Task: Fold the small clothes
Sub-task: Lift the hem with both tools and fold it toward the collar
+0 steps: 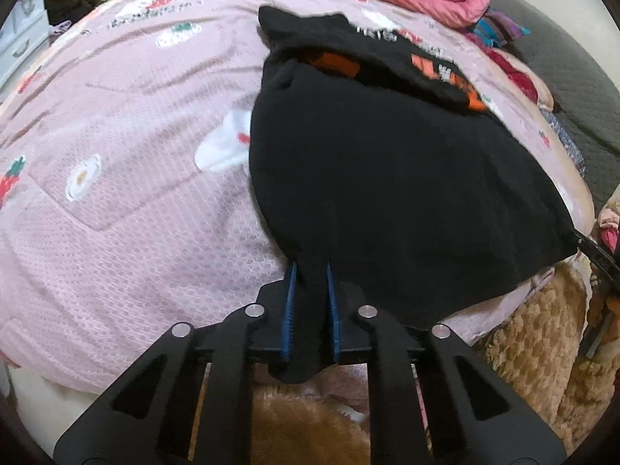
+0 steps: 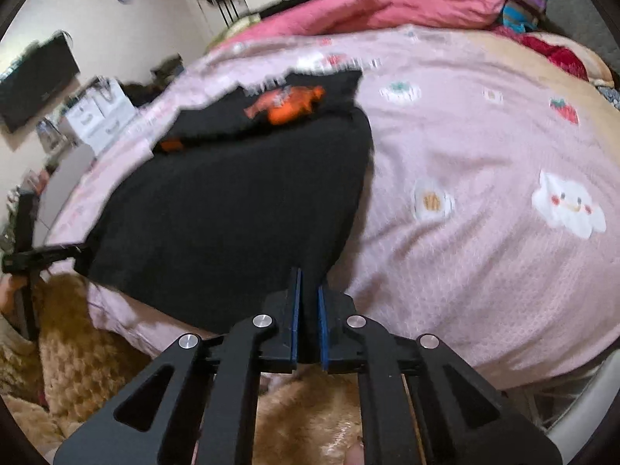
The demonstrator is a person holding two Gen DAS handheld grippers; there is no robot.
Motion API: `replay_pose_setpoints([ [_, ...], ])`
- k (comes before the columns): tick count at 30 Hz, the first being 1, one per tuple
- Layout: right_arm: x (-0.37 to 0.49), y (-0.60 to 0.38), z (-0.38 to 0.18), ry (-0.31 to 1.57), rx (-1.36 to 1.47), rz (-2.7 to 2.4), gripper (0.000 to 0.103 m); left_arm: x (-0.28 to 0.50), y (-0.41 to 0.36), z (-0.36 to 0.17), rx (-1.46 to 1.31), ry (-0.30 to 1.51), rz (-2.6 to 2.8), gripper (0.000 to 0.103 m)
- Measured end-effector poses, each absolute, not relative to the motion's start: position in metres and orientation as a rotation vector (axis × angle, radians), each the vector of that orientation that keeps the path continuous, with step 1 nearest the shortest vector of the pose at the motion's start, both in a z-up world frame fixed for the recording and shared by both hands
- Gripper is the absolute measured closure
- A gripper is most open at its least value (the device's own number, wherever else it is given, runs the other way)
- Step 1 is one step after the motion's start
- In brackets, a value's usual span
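Since my left tongs (image 1: 312, 267) and right tongs (image 2: 309, 277) each pinch a near corner, the black garment (image 1: 387, 178) ahead feels light, limp, sagging between both.

Close, downward wrist views; shared garment (image 1: 387, 193).

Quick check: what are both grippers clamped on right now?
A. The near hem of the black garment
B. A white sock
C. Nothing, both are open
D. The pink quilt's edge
A: the left gripper and the right gripper each pinch the near hem of the black garment between their blue pads.
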State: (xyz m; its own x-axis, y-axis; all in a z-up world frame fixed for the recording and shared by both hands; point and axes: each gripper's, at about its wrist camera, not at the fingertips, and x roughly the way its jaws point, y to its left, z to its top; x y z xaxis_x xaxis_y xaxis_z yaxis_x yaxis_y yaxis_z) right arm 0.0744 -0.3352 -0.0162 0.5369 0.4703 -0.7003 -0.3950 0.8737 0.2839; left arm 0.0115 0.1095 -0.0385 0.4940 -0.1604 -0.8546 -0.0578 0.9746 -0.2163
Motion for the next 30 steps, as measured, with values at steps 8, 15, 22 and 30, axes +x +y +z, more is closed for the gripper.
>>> replay_pose_setpoints([
  [8,0.085,-0.353,0.019,0.738,0.244,0.521,0.097,0.011,0.124,0.012,-0.276,0.894,-0.063,0.100],
  [15,0.100,-0.353,0.045,0.659,0.293,0.488,0.097,0.026,0.135,0.044,-0.340,0.785,-0.050,0.101],
  [22,0.111,-0.347,0.059,0.605,0.279,0.446,0.097,0.036,0.135,0.062,-0.365,0.709,-0.040,0.101],
  [30,0.120,-0.345,0.071,0.559,0.289,0.414,0.097,0.040,0.139,0.074,-0.357,0.657,-0.007,0.101],
])
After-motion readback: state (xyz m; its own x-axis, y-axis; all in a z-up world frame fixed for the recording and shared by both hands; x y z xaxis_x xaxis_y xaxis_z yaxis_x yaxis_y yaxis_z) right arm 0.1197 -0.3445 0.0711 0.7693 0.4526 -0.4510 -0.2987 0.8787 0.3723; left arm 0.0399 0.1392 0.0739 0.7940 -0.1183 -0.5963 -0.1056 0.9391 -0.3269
